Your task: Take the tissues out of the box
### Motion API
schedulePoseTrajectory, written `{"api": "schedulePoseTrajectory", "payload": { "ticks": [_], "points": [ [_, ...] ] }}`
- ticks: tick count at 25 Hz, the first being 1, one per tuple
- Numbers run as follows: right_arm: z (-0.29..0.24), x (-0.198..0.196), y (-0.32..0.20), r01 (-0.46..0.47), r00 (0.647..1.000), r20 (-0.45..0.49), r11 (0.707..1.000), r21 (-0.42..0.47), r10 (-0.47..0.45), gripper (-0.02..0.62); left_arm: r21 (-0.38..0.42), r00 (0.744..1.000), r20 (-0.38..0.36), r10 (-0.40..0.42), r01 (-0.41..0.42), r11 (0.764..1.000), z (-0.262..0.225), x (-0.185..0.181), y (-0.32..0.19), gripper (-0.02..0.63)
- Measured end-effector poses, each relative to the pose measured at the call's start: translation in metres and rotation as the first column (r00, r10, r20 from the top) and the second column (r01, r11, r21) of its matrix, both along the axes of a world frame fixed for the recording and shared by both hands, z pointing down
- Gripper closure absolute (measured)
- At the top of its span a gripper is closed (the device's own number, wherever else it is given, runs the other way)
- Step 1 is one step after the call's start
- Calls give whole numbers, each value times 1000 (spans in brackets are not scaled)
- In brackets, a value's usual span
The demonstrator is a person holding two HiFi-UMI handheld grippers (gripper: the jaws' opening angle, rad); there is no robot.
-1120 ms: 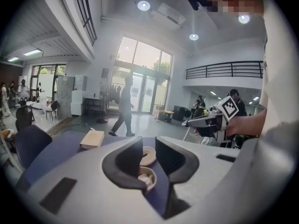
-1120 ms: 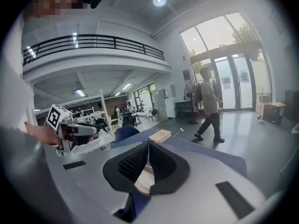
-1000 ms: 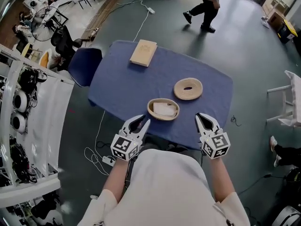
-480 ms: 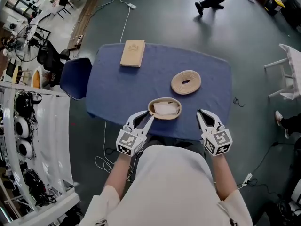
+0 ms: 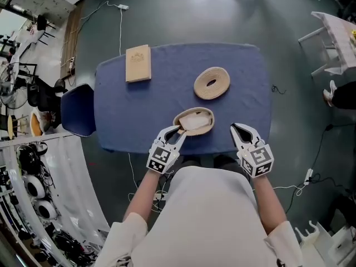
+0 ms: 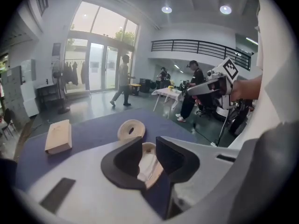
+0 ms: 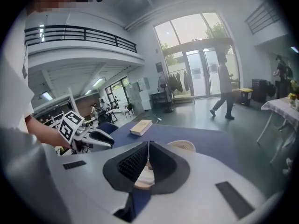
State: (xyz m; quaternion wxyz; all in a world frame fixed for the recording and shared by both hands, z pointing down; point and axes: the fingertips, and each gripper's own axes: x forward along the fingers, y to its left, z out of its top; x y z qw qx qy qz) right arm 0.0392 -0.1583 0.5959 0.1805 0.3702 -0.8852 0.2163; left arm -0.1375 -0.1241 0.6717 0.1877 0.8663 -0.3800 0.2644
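tissues (image 5: 193, 122) lie white in the oval woven box (image 5: 212, 122) at the near edge of the blue surface (image 5: 245, 88). they are just far and right of your left gripper (image 5: 173, 133), whose tips sit at the box's near left rim. its jaws are opening with nothing pressed between them, and the tissues show through the gap. the box's long axis runs left to right, so a short reach forward and slightly right looks enough. your right gripper (image 5: 242, 131) hangs clenched and empty, off the box's right end and clear of it, so the left is nearer. a wooden box (image 5: 138, 63) at the far left carries a mark too small to read. a round woven ring (image 5: 221, 82) lies beyond the oval box.
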Motion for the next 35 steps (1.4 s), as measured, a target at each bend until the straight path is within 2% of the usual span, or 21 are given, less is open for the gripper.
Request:
{"api": "schedulePoseTrajectory", "payload": {
  "ticks": [5,13,23,27,30,32,35],
  "points": [
    [25,1,13,-45,998,-45,998,-32,44,561,-71,989,37,141,-138,988,48,14,2,506],
    [75,-12,15,-69,995,-77,992,-107,61,561,-193,955,83,285,-265,945,127,27,-6,498],
    [106,-12,25,-136,989,-75,975,-176,124,561,-333,913,151,379,-314,889,200,29,-6,489],
    [110,-14,26,-154,987,-68,969,-191,144,561,-351,878,217,426,-337,873,217,28,-5,488],
    [111,-14,25,-170,985,-57,965,-199,162,561,-375,836,280,472,-358,855,226,29,0,488],
    [110,-13,24,-179,984,-49,963,-203,172,561,-385,813,322,485,-355,852,230,29,2,492],
    [109,-12,23,-186,983,-41,961,-203,181,561,-382,804,361,472,-334,861,233,27,-1,529]
  ]
}}
